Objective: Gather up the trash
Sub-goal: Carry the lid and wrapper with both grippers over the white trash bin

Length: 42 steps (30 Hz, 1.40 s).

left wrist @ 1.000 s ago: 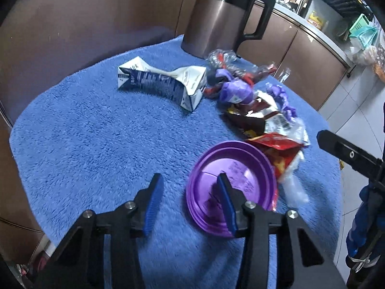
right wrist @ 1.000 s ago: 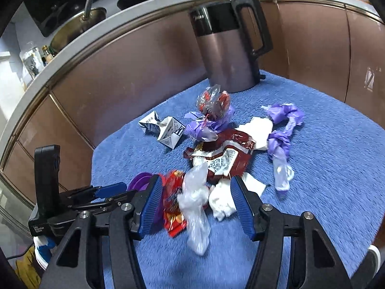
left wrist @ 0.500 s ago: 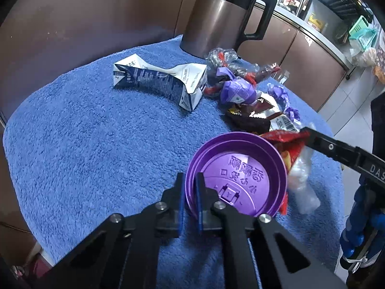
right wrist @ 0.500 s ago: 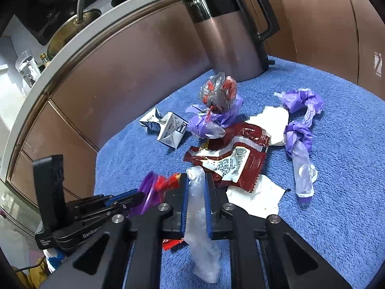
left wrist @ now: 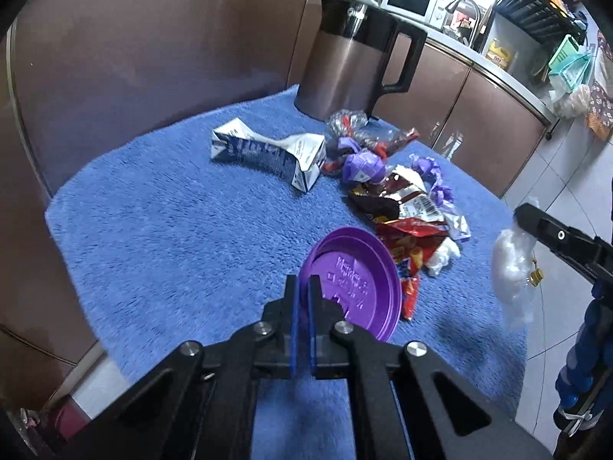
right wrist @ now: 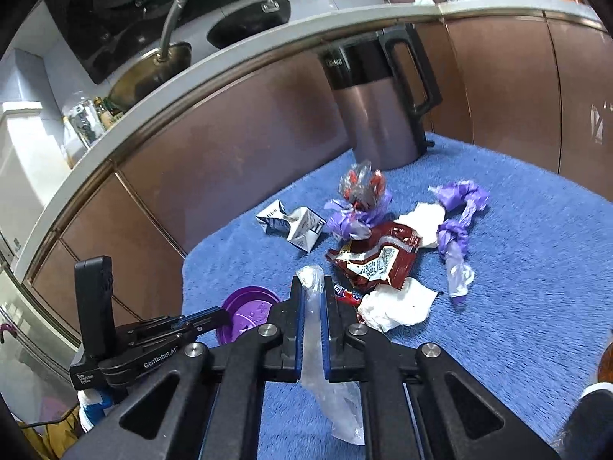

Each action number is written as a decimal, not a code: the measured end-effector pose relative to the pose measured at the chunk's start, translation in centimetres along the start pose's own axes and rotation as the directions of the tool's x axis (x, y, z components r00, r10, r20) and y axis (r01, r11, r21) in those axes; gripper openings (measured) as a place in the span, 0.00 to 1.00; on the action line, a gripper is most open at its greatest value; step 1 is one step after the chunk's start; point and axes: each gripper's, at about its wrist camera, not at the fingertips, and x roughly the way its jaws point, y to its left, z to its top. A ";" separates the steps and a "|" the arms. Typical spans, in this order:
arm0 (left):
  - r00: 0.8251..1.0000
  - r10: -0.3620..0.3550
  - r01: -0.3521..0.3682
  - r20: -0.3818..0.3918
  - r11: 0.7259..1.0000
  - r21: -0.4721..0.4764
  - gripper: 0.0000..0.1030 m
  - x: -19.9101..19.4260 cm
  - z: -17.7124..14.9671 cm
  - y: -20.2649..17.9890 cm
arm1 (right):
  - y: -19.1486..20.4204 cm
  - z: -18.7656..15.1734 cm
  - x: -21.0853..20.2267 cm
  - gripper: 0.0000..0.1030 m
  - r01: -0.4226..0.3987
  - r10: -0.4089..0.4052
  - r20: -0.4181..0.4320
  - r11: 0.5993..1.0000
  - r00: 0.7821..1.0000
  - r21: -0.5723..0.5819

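Note:
My left gripper (left wrist: 302, 287) is shut on the rim of a purple plastic lid (left wrist: 356, 287), held tilted above the blue towel (left wrist: 172, 237); the same lid (right wrist: 245, 312) shows at the left of the right wrist view. My right gripper (right wrist: 311, 287) is shut on a clear crumpled plastic bag (right wrist: 325, 391), which hangs below the pads; that bag (left wrist: 513, 264) appears at the right of the left wrist view. Left on the towel are a crushed milk carton (left wrist: 268, 153), a dark red wrapper (right wrist: 375, 260), a red snack wrapper (left wrist: 410, 241), purple bags (right wrist: 456, 226) and white tissue (right wrist: 394, 306).
A tall brown jug with a black handle (left wrist: 352, 65) stands at the back of the towel. Brown cabinet fronts (left wrist: 153, 57) curve behind the table, with a sink and counter (right wrist: 161, 69) above. Tiled floor (left wrist: 567, 168) lies beyond the table's right edge.
Both grippers closed, the left on the purple lid, the right on the clear bag. Both then lifted their items off the towel and drew back from the trash pile.

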 end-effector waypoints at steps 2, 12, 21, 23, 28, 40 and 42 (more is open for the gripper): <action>1.000 0.009 -0.009 0.016 1.000 0.012 0.03 -1.5 -0.1 -0.2 | 0.0 -0.2 -1.6 0.07 0.007 -0.007 0.022 1.000 1.000 -0.002; 0.997 -0.004 -0.005 0.071 0.992 0.127 0.03 -6.5 -0.3 -5.7 | -3.7 -3.7 -11.4 0.07 0.094 -0.104 0.138 0.993 0.985 0.076; 0.988 -0.154 0.143 -0.003 0.908 0.393 0.03 -4.7 -1.2 -22.0 | -13.7 -9.3 -21.5 0.07 0.262 -0.329 0.197 0.917 0.924 0.302; 0.982 -0.184 0.187 -0.052 0.874 0.449 0.03 -3.3 -1.9 -26.3 | -16.0 -10.4 -22.9 0.07 0.289 -0.369 0.192 0.893 0.909 0.346; 0.969 -0.187 0.245 -0.160 0.789 0.564 0.03 1.0 -4.6 -36.0 | -20.8 -13.5 -24.8 0.07 0.323 -0.436 0.164 0.829 0.885 0.457; 0.889 -0.225 0.423 -0.398 0.736 0.529 0.08 9.0 -8.8 -45.9 | -27.4 -17.7 -24.4 0.32 0.425 -0.544 0.028 0.685 0.838 0.592; 0.872 -0.251 0.453 -0.419 0.739 0.499 0.08 9.1 -8.9 -45.8 | -28.2 -18.2 -24.5 0.39 0.426 -0.548 0.021 0.674 0.836 0.603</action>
